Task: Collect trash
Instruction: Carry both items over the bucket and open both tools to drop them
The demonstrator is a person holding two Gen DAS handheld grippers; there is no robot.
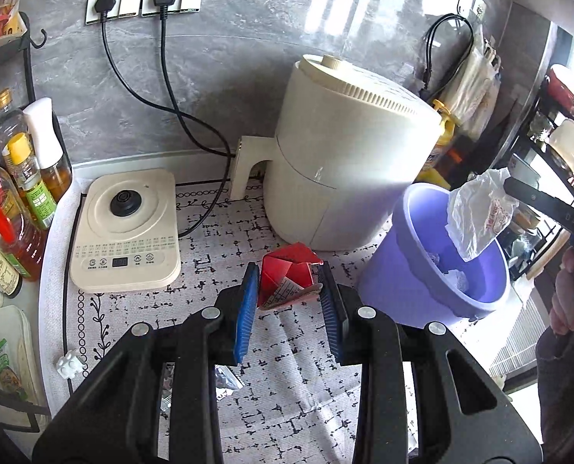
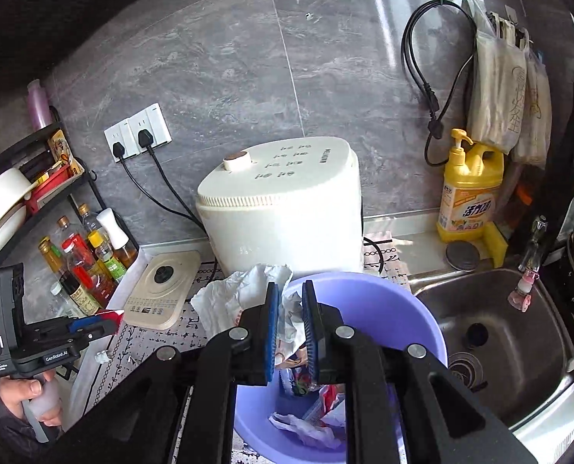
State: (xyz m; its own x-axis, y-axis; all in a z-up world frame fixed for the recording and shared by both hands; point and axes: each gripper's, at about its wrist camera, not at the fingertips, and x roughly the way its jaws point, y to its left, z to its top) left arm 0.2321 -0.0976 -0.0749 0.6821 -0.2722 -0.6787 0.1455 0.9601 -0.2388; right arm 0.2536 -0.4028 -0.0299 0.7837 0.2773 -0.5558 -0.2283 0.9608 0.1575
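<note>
Left gripper [image 1: 289, 282]: our jaws stand wide, either side of the red carton [image 1: 287, 276] without clamping it. The carton lies on the patterned mat [image 1: 287, 367] on the worktop, at 12 o'clock from the gripper. It is crushed and folded, red outside, with a white printed label facing us at its lower right. Long axis is hard to call given the crumpling; the flattened top flap points toward 1 o'clock, at the air fryer [image 1: 345, 147].

Right gripper [image 2: 290, 328]: jaws narrow, pinching the white plastic bag [image 2: 244, 297]. The bag is crumpled, thin and translucent, with red print visible in the left wrist view. Its bulk spills out toward 10 o'clock from the gripper in the right wrist view, and it hangs over the rim of the purple bin [image 2: 383, 301].

In the left wrist view the bin sits at 3 o'clock from the carton, just beside the air fryer. Inside we see more crumpled white and red wrappers [image 2: 310, 421]. The kettle base [image 1: 126, 232] sits at 10 o'clock from the carton. The sink [image 2: 511, 348] is at 3 o'clock from the bin.
</note>
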